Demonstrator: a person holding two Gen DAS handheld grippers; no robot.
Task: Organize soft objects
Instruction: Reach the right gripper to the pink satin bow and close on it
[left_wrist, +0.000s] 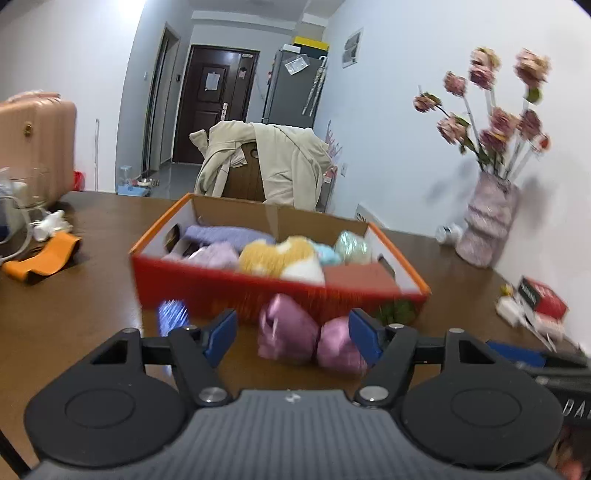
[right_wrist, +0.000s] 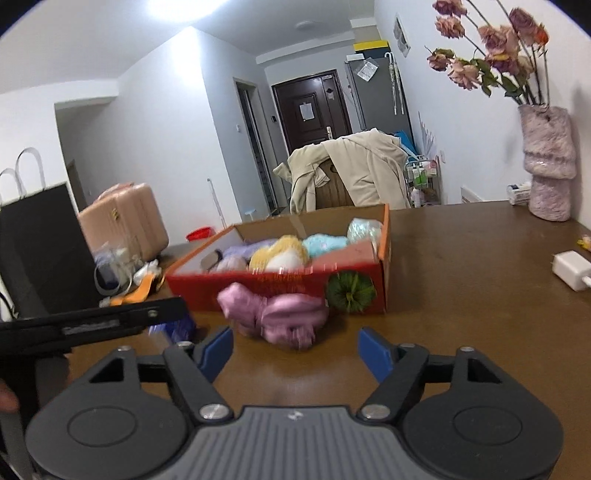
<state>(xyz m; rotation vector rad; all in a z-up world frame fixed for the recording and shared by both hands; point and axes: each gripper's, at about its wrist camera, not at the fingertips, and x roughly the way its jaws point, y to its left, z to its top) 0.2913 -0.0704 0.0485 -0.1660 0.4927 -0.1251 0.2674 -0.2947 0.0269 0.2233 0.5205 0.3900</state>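
Note:
An orange-red cardboard box (left_wrist: 236, 291) (right_wrist: 280, 284) stands on the brown table and holds several soft items: purple, lilac, yellow-and-white, light blue and pale green. Pink satin soft pieces (left_wrist: 291, 332) (right_wrist: 280, 314) lie on the table against the box's near wall. My left gripper (left_wrist: 293, 334) is open, its blue pads on either side of the pink pieces, just short of them. My right gripper (right_wrist: 295, 350) is open and empty, a little in front of the pink pieces. A small blue shiny item (left_wrist: 171, 317) (right_wrist: 177, 326) lies left of them.
A pink vase of flowers (left_wrist: 487, 225) (right_wrist: 548, 170) stands at the right wall. A white charger (right_wrist: 570, 269) and a red-white packet (left_wrist: 539, 299) lie at the right. An orange strap (left_wrist: 44, 258), a black bag (right_wrist: 40, 251) and a suitcase (left_wrist: 33, 147) are at the left. A chair with a coat (left_wrist: 266, 162) stands behind the table.

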